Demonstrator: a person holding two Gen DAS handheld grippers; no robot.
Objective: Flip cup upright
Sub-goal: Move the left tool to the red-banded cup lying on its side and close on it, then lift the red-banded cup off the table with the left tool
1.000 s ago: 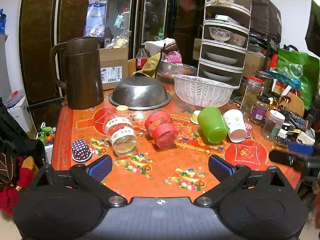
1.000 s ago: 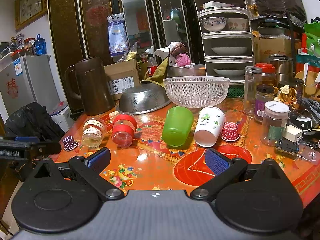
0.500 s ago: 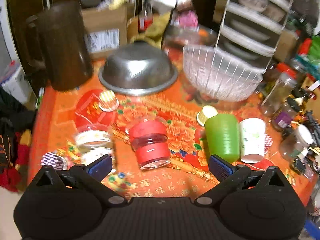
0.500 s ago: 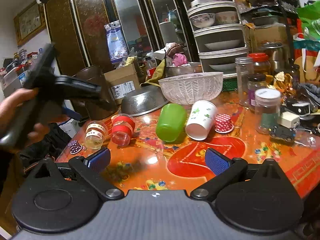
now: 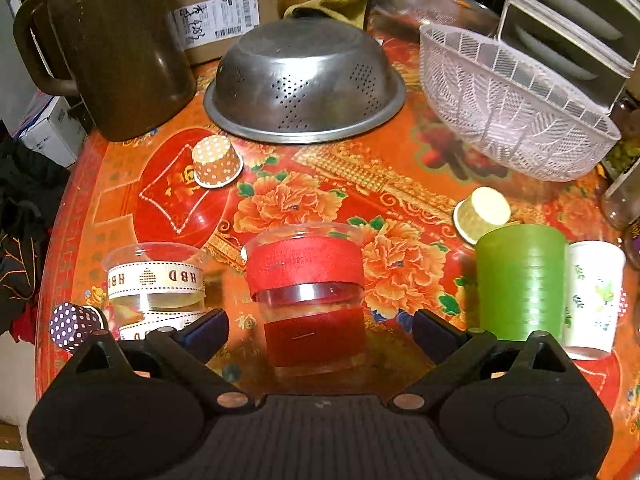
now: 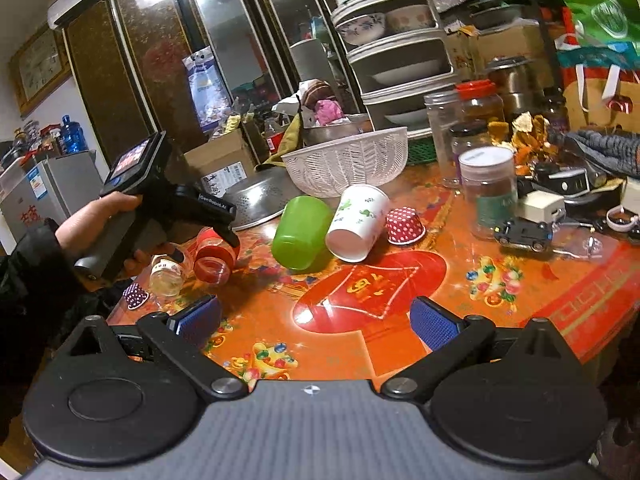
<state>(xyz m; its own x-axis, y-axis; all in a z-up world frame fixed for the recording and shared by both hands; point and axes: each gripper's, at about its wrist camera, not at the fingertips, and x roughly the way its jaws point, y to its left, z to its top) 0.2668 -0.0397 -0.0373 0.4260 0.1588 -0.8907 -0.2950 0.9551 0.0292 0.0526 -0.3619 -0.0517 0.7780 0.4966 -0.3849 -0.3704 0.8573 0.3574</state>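
On the orange patterned surface (image 5: 320,168), left to right from the left wrist view, we see: purple dotted paper cup (image 5: 74,325) at the near-left edge, clear cup with HBD ribbon (image 5: 154,284) on its side, orange dotted paper cup (image 5: 216,162) upside down further back, brown pitcher (image 5: 116,48) and steel colander (image 5: 304,80) inverted at the rear. Centre: clear cup with red bands (image 5: 310,300) lying on its side, mouth toward the colander, sitting between the spread fingers of the left hand-held gripper (image 5: 320,330); jaws wide apart, pads near but not touching it. Right of that: yellow paper cup (image 5: 482,212) tipped over, green cup (image 5: 520,284) and white printed cup (image 5: 592,300) side by side, white basket (image 5: 512,104) behind.

From the right wrist view, right hand-held gripper (image 6: 316,322) is also wide open, holding nothing, above bare surface in front of the green cup (image 6: 302,232). Left hand-held gripper (image 6: 188,208) visible at far left over the red-banded cup (image 6: 214,256).
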